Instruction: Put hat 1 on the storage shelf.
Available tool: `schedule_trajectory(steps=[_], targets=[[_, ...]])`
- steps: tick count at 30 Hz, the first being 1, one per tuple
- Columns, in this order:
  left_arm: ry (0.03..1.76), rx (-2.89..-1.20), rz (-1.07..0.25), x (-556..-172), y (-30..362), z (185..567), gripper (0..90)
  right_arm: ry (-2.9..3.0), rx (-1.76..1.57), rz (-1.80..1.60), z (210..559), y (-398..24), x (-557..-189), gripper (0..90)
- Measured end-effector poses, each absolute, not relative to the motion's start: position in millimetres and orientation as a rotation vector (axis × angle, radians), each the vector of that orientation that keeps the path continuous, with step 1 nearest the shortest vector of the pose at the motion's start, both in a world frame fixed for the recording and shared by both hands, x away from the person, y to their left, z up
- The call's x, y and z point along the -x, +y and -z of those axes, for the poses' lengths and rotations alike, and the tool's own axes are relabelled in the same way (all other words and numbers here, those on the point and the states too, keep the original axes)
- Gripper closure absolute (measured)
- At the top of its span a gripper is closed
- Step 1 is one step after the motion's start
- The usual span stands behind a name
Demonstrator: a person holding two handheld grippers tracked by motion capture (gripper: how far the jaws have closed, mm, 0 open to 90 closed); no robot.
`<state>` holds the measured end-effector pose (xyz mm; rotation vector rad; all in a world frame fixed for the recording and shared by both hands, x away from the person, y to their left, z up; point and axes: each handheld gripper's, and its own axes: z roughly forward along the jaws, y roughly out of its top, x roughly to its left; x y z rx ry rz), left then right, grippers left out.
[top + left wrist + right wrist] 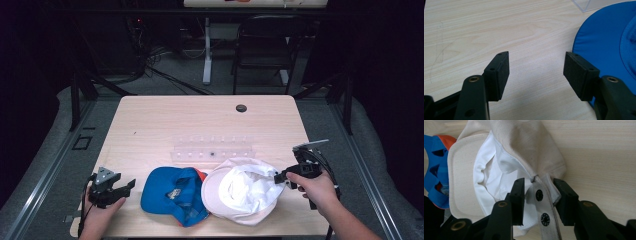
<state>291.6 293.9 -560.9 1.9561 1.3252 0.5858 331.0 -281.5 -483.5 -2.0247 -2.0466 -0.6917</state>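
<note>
Right gripper view: right gripper [537, 201] has back strap [545, 212] of white cap [499, 157] between jaws. Pads look just touching strap sides, not squeezing hard; can't tell if grip is firm. Cap lies upside down near front edge of table [150, 115], touching blue cap [170, 192]. Cap likely light, soft, floppy; brim stiffer. Strap with snap buttons [539, 194] seems good spot to grab, thin though, may slip. Left gripper [536, 72] released, jaws wide, nothing inside, just beside blue cap.
</note>
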Motion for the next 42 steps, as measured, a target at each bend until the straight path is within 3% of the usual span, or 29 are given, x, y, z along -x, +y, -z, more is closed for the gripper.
schedule_trajectory(steps=[10, 42], targets=[[1.323, -1.959, -0.587, -291.8, 293.4, 561.5, 38.3, -2.131, 2.022, 0.665, 478.1, -273.5, -327.7, 79.7], [1.326, -1.962, -0.591, -291.8, 294.7, 561.4, 38.3, -2.148, 1.956, 0.690, 447.6, -259.2, -326.0, 81.4]])
